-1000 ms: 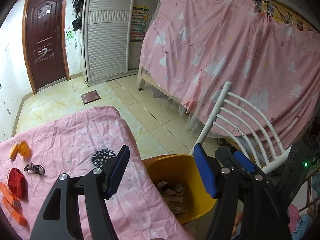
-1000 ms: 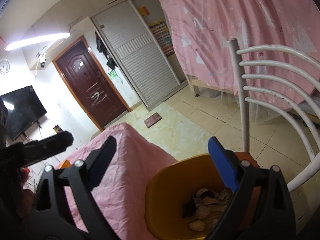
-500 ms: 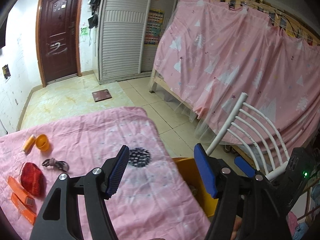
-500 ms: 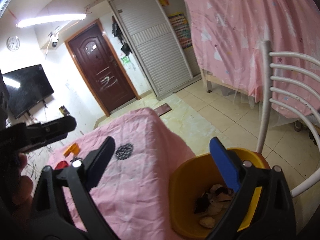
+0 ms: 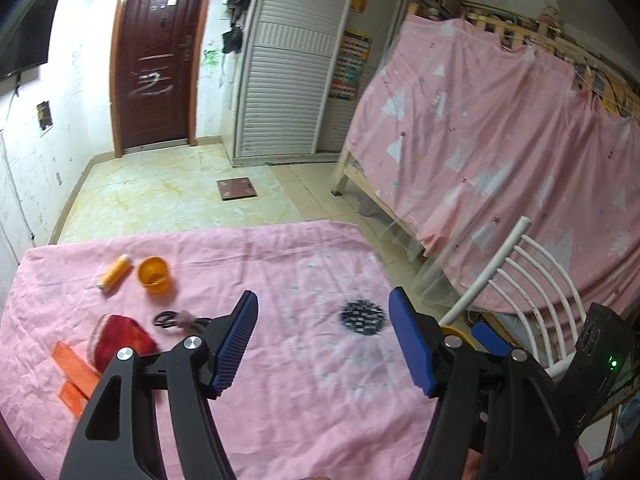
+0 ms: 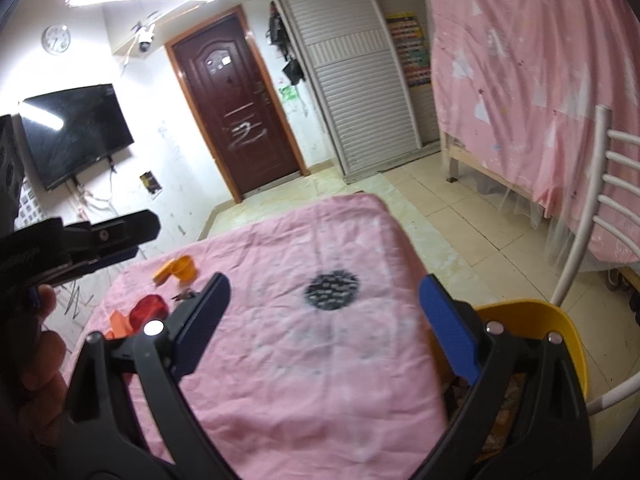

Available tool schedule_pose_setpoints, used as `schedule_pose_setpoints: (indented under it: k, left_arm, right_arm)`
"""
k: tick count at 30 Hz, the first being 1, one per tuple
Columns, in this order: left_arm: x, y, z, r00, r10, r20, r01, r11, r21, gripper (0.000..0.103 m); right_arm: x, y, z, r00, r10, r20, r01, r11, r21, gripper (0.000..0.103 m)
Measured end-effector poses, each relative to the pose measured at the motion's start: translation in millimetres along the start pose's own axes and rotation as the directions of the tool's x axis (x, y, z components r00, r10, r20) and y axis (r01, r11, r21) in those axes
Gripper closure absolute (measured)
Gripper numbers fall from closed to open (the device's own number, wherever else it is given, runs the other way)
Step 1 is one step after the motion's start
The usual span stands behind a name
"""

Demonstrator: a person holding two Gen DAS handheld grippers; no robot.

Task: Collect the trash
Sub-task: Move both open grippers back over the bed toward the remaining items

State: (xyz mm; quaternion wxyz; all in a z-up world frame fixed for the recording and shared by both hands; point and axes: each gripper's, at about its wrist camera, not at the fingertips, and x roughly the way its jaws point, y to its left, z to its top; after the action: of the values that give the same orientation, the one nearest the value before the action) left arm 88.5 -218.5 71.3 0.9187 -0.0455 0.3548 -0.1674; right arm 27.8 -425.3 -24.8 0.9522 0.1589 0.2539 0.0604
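Repositioning is complete: over the last second both views swing from the yellow bin [image 6: 560,328] at the table's right edge onto the pink cloth [image 5: 280,380], so the bin now shows only as a rim sliver in the left wrist view. The left gripper [image 5: 322,344] is spread wide with nothing between its fingers; the right gripper [image 6: 320,316] is equally apart and empty. This indicates a finished drop and a return for the next pickup. Remaining items lie at the far left of the cloth: 1 orange cup [image 5: 154,274], 1 orange cylinder [image 5: 115,269] just beside it, 1 red pouch [image 5: 120,340], 2 flat orange pieces [image 5: 74,368] and a dark tangled item [image 5: 176,319]. The left gripper is nearest. Crumpled waste is partly visible inside the bin.
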Motion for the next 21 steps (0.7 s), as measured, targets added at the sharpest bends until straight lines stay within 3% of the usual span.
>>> schedule_pose_setpoints:
  k: [21]
  left_arm:
    - [-38, 157, -6, 0.992, 0.127, 0.018, -0.121, 0.973, -0.199, 0.042]
  right_arm:
    - [48, 121, -12, 0.988, 0.113, -0.108, -0.130, 0.978, -0.164, 0.011]
